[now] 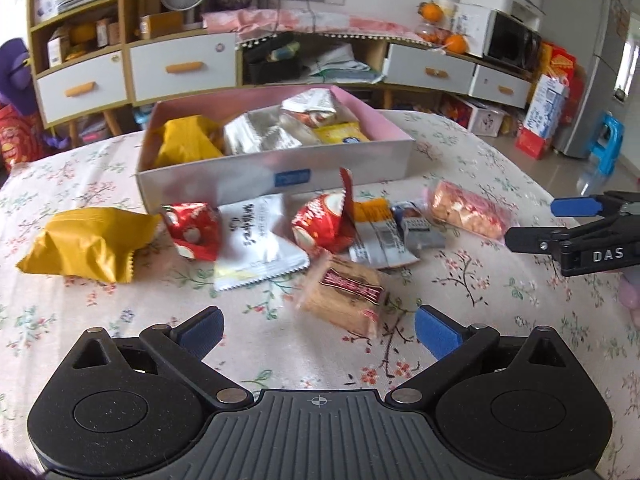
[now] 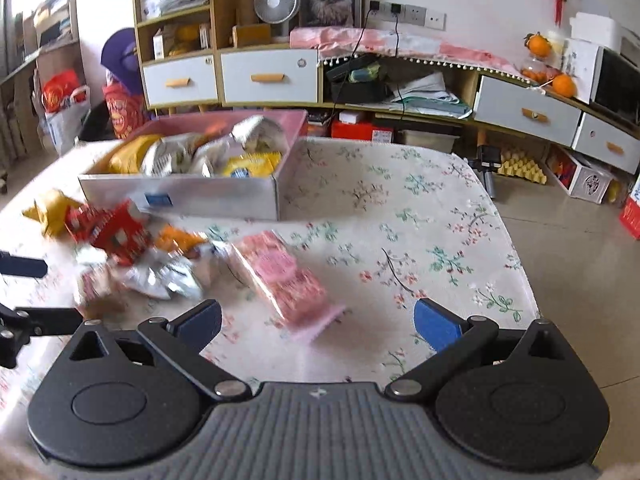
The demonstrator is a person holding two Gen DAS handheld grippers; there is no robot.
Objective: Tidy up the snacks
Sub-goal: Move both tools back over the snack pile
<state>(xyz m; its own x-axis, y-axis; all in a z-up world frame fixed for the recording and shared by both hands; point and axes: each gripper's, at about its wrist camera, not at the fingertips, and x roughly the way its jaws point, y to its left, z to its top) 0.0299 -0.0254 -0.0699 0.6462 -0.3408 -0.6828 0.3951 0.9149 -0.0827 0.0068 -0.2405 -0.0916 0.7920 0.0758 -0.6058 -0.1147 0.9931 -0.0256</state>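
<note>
Floral tablecloth (image 1: 120, 320), cluttered shelves behind | pink box (image 1: 280, 176) upper-center, part-filled — snacks go there | loose packs mid-frame, biscuit pack (image 1: 344, 300) nearest | your left gripper (image 1: 318, 326) & right gripper (image 2: 316, 322) both spread wide, empty — prob. lining up grabs, pink wafer pack (image 2: 284, 280) betw. right fingers' line.

snacks (image 1: 256, 236) crowd box (image 1: 276, 176) front; right tablecloth (image 2: 400, 208) bare.

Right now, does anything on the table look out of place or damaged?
Nothing looks damaged. Several snack packets, like the yellow packet and pink packet, lie scattered on the tablecloth outside the box. Both grippers are open, holding nothing.
</note>
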